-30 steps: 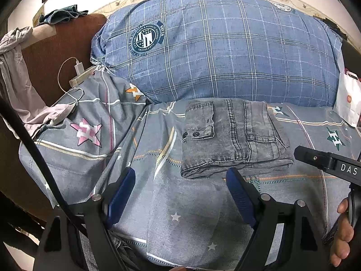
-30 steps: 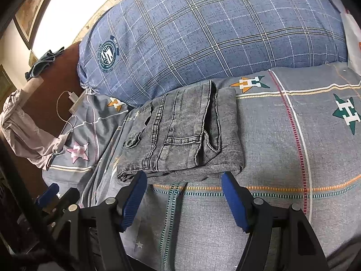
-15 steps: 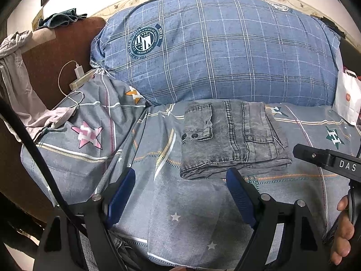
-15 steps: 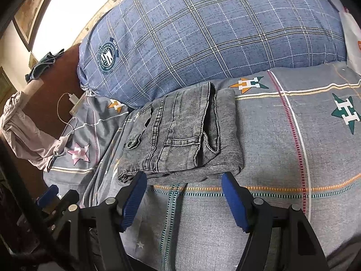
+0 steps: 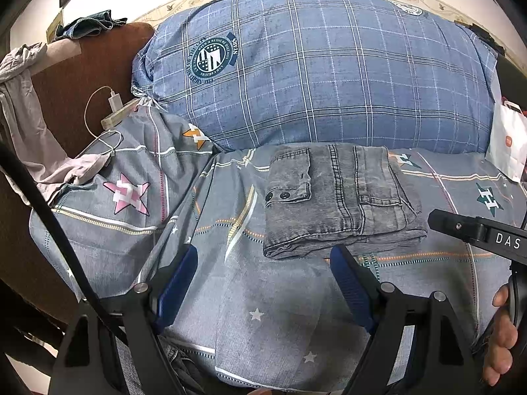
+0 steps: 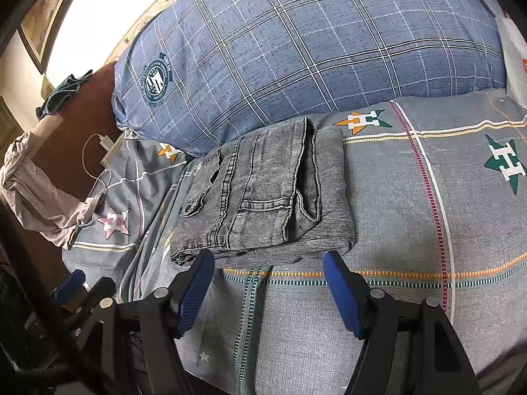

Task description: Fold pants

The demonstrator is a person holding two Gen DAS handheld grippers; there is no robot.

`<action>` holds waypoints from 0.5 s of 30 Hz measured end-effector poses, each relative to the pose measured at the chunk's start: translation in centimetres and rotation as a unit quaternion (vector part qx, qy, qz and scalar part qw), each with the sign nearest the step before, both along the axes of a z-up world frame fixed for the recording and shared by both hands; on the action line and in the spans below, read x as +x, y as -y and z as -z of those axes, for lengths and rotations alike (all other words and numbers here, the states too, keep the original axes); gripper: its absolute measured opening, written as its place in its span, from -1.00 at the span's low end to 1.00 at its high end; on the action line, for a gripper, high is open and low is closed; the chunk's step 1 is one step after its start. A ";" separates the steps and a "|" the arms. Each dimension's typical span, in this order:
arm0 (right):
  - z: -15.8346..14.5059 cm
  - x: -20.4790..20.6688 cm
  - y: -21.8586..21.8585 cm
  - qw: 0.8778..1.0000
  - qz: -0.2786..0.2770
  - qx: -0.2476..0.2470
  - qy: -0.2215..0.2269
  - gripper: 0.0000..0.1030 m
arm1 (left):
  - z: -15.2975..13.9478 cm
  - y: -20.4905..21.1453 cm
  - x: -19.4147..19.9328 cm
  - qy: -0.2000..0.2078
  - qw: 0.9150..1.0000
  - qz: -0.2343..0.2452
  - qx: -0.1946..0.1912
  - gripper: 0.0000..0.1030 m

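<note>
Nothing has shifted since the earlier frames: the folded grey jeans (image 5: 339, 200) lie on the bedspread (image 5: 263, 299) against the plaid pillow (image 5: 329, 75). Left gripper (image 5: 263, 283) and right gripper (image 6: 268, 284) hover spread wide, empty. Any stray nudge could spill the stacked layers.

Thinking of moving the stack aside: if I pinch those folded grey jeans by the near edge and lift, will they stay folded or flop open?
The folded grey jeans look thick and layered, so probably heavy for their size. They are soft denim; lifted by one edge, the layers would likely sag and unfold. Pushed across the rumpled bedsheet, they would probably drag and bunch rather than slide.
</note>
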State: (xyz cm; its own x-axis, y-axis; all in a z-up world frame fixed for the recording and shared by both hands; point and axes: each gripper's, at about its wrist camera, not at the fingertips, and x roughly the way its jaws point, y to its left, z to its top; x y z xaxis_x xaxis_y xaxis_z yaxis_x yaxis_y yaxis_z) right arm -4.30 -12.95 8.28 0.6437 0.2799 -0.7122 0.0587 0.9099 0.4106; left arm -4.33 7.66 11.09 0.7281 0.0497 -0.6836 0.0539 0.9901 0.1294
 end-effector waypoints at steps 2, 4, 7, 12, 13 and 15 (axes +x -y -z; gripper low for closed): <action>0.1 0.0 0.1 1.000 0.001 0.000 0.000 0.40 | 0.0 0.0 0.0 -0.001 1.000 0.000 0.000 0.61; 0.1 0.0 0.1 1.000 0.002 0.000 0.000 0.40 | 0.1 0.1 0.1 -0.001 1.000 0.001 -0.001 0.61; 0.1 0.0 0.2 1.000 0.005 -0.001 0.000 0.40 | 0.3 0.2 0.2 -0.003 1.000 0.003 -0.001 0.61; 0.4 0.2 0.1 1.000 0.007 -0.003 -0.005 0.40 | 0.9 0.0 0.6 -0.012 1.000 0.005 -0.009 0.61; 0.5 0.2 0.0 1.000 0.007 -0.006 -0.005 0.40 | 1.2 -0.1 0.8 -0.015 1.000 0.006 -0.014 0.61; 0.8 0.3 0.0 1.000 0.008 -0.011 -0.008 0.40 | 1.7 -0.1 1.0 -0.021 0.999 0.009 -0.022 0.61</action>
